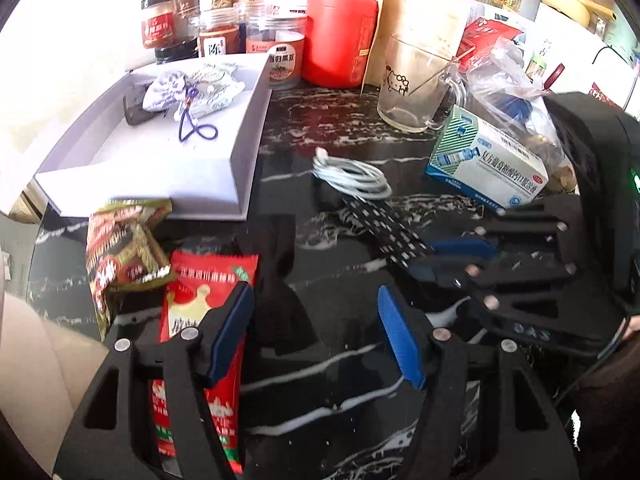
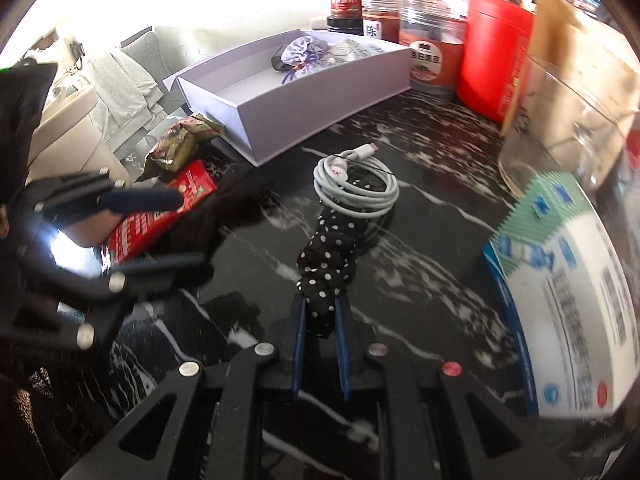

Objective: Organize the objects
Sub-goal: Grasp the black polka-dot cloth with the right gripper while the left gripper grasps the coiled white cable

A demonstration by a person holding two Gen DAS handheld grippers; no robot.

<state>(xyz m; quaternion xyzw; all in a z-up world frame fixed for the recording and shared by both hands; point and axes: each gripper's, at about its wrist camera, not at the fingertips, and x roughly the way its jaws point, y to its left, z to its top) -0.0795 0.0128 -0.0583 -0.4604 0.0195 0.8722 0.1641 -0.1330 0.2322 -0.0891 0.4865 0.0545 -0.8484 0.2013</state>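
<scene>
My right gripper [image 2: 320,305] is shut on the near end of a black cloth with white dots [image 2: 328,256]. The cloth's far end lies against a coiled white cable [image 2: 352,188] on the black marble table. In the left wrist view, that gripper [image 1: 424,258] comes in from the right with the dotted cloth [image 1: 384,228] in its blue pads. My left gripper [image 1: 312,308] stands open over the table with no object pinched. A red snack packet [image 1: 200,292] lies under its left finger. The white open box [image 1: 160,152] holds a small patterned pouch [image 1: 168,88].
A green and red snack packet [image 1: 124,248] lies by the box's near corner. A medicine box [image 1: 488,168], a glass mug [image 1: 416,84] and a plastic bag crowd the right side. A red canister [image 1: 340,36] and several jars line the back.
</scene>
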